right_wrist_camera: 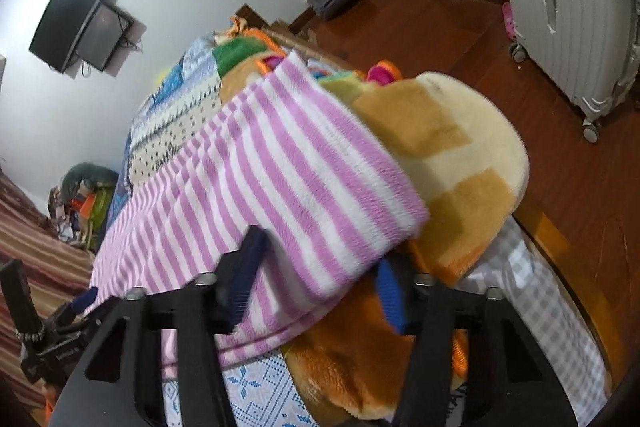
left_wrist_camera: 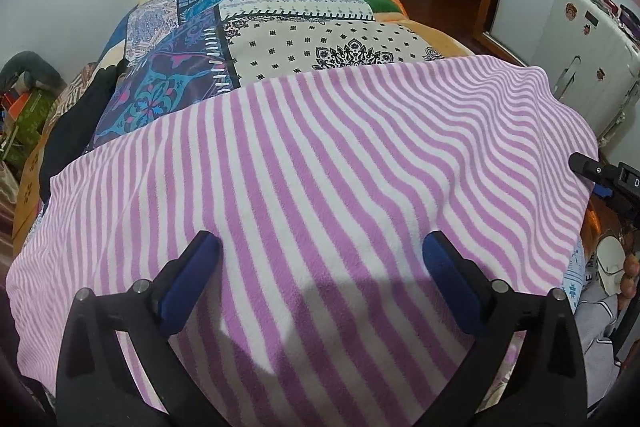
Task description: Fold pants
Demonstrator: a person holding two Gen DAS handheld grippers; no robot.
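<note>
Looking at the bed (left_wrist_camera: 304, 23) first: patchwork quilt on top, orange plush blanket (right_wrist_camera: 460, 163) along its right edge. Pants (left_wrist_camera: 320, 167), pink-and-white striped fleece, lie flat across the near edge of the bed, spread wide, right end reaching the bed's right edge over the plush blanket.

Handling, my read: light, soft, floppy fleece. No stiffness, it'll sag and drape from any single hold. Fuzzy nap should give the pads decent friction, not slippery. Layers could separate, so pinch all of them together at an end or corner, both ends lifted evenly.

Left gripper (left_wrist_camera: 320, 251): spread wide, hanging over the middle of the pants near the near edge, nothing between the pads, can't tell if the tips touch the cloth.

Right gripper (right_wrist_camera: 320, 267): jaws partly closed around the right end of the pants, fabric bunched between the blue pads (right_wrist_camera: 248, 267). Can't tell whether they're pressing the cloth yet; frame is motion-blurred there.
</note>
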